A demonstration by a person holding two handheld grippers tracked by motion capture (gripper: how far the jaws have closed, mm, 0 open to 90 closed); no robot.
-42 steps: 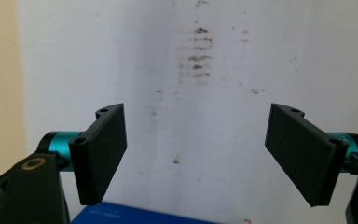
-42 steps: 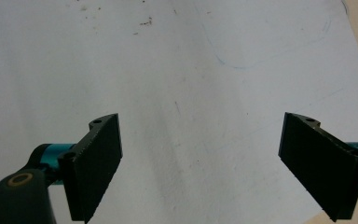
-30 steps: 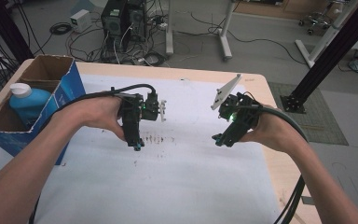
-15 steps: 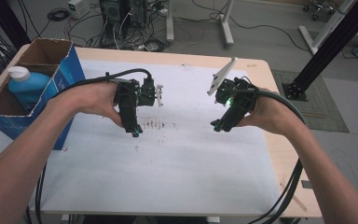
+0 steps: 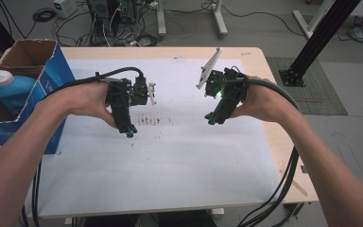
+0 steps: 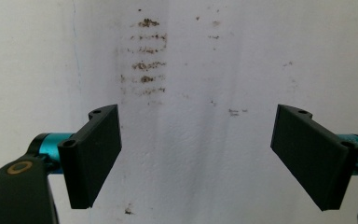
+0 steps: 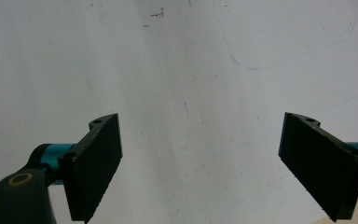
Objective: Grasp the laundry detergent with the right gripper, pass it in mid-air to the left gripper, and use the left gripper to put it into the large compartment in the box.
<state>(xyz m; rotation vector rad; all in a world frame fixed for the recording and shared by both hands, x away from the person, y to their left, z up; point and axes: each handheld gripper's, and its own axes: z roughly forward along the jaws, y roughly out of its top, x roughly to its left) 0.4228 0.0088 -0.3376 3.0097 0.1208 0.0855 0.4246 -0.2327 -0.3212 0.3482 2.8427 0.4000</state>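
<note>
Two hands hold a gripper each above a white sheet that covers the table. My left gripper hangs over a patch of brown smudges and points down at the sheet. In the left gripper view its jaws stand wide apart, the left gripper open and empty, with the brown smudges ahead. My right gripper is to the right of the middle, also pointing down. In the right gripper view the right gripper is open with only bare sheet between its jaws.
A blue cardboard box stands at the table's left edge, with a blue bottle with a white cap inside. Black cables trail off the right front. A black frame leg stands beyond the right edge. Faint pen lines mark the sheet.
Both grippers and hands keep their poses over the sheet. The high view's framing has shifted, so the table sits lower and more centred than before.
</note>
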